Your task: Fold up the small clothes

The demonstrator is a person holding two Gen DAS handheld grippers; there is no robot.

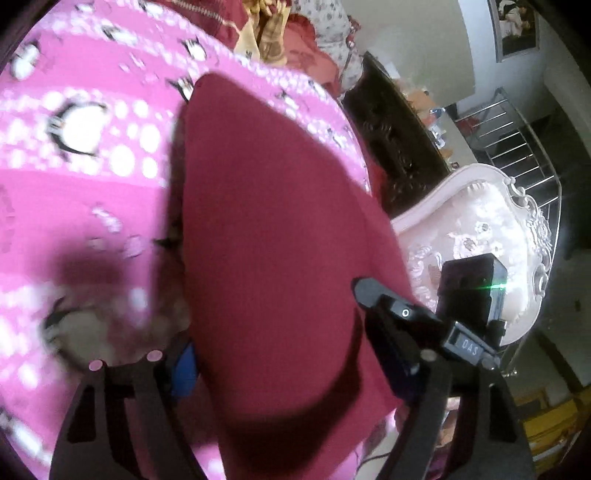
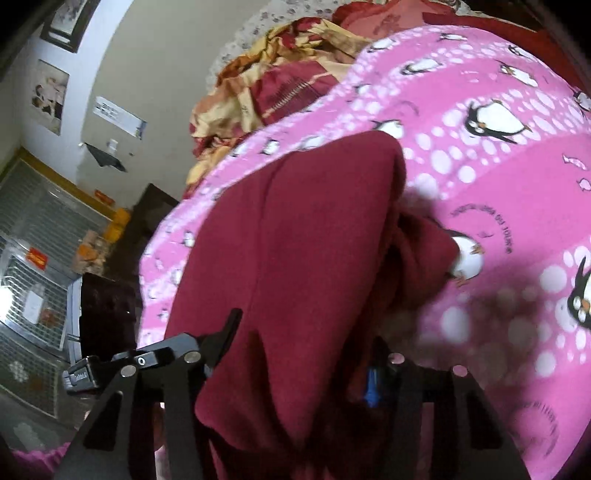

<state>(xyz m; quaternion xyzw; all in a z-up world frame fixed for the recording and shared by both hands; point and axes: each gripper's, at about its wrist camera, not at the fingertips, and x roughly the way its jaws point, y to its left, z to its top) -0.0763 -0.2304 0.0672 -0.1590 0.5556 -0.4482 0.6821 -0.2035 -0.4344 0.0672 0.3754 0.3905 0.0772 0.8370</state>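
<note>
Here, from left to right:

1. In the left wrist view, a pink blanket [image 1: 92, 206] printed with penguins and white dots fills the left side and carries everything else.
2. A dark red garment [image 1: 277, 221] lies on the blanket in a long, smooth shape. It runs from the far part of the blanket towards the camera, close to the blanket's right edge.
3. The left gripper [image 1: 288, 358] has its two fingers set wide apart, and the near end of the garment fills the gap between them. I cannot tell whether the pads press on the cloth.
4. Just to the right, the other gripper's black tip touches the garment's right edge. A white upholstered chair [image 1: 480, 236] stands beyond the blanket's edge, and a metal rack [image 1: 517, 147] behind it.
5. In the right wrist view, framed pictures [image 2: 66, 22] hang on the wall at far left.
6. The other gripper's tip rests against the garment's left edge here, near the blanket's left edge.
7. The right gripper [image 2: 295, 362] has its fingers moderately apart with bunched folds of the garment between them. Blur and shadow hide the pads, so I cannot tell whether it grips.
8. A crumpled red-and-yellow heap of bedding [image 2: 258, 85] lies beyond the blanket's far edge.
9. Bare blanket fills the right side.
</note>
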